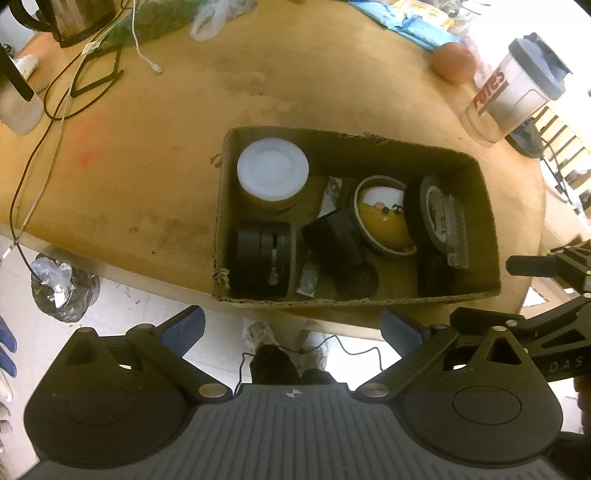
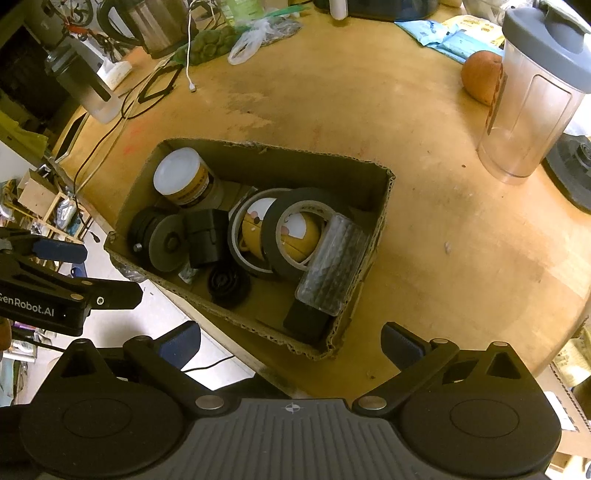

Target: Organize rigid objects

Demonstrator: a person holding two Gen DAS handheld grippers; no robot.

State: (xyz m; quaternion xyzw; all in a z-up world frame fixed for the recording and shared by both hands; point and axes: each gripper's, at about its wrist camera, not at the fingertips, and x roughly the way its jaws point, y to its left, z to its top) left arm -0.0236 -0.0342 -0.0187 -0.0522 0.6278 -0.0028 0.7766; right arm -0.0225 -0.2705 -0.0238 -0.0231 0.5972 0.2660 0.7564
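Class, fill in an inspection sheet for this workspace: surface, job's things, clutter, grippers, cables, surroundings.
Surface: round wooden table, stained and scuffed.
Job's things: cardboard box at the near edge holds a white-lidded jar, tape rolls, a clear ridged case and black parts.
Clutter: shaker bottle, orange fruit, kettle, plastic bags.
Grippers: left gripper and right gripper both open, empty, hanging before the box.
Cables: white cable and black cable on the far left.
Surroundings: tiled floor, crowded shelves.
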